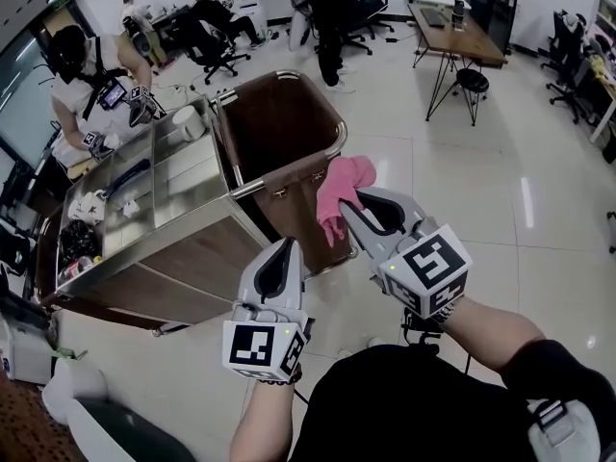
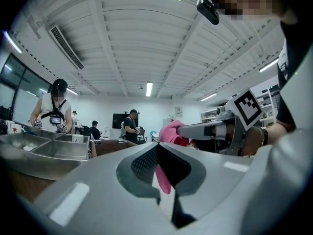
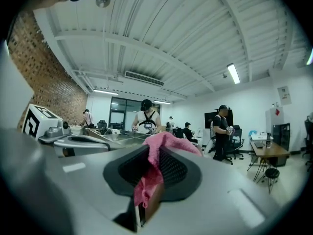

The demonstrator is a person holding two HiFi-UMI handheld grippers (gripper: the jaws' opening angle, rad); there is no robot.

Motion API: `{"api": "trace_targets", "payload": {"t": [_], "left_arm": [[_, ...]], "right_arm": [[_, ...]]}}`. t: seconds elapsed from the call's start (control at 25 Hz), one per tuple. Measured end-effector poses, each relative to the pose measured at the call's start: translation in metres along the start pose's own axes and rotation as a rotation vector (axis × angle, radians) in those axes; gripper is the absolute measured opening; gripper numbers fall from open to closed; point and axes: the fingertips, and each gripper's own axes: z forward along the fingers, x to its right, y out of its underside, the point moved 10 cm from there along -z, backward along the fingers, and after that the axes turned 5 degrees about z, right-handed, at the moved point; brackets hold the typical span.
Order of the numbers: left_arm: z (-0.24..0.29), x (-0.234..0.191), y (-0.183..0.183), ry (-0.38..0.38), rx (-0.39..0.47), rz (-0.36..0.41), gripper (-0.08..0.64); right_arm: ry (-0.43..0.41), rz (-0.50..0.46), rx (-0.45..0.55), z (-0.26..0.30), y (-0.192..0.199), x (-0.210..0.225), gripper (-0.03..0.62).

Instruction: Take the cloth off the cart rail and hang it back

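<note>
A pink cloth [image 1: 344,183] hangs from my right gripper [image 1: 350,202], which is shut on its upper part, just right of the cart's near corner. The chrome rail [image 1: 289,75] rims the brown bin of the cart; I cannot tell whether the cloth touches it. In the right gripper view the cloth [image 3: 164,142] is bunched between the pads and droops below the right gripper [image 3: 152,153]. My left gripper [image 1: 287,246] sits lower left, by the cart's side panel, shut and empty. In the left gripper view the left gripper [image 2: 157,146] points at the cloth [image 2: 171,130].
The steel cart [image 1: 154,176] holds trays and supplies on its left half. A person in white [image 1: 91,85] stands at its far side. Further back are other people, office chairs [image 1: 217,51] and a wooden desk [image 1: 457,32]. Pale tiled floor lies to the right.
</note>
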Motion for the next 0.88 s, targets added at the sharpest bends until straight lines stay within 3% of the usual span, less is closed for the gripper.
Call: {"api": "trace_targets", "payload": {"t": [0.64,0.88], "left_arm": [[0.003,0.009,-0.013,-0.005,-0.001,0.037,0.002],[0.003,0.012,-0.015,-0.006,0.002,0.016,0.003]], "right_arm": [[-0.01,-0.001,0.016,-0.013,-0.006,-0.004,0.06],[-0.007,0.0,0.023,-0.02,-0.01,-0.003,0.061]]}}
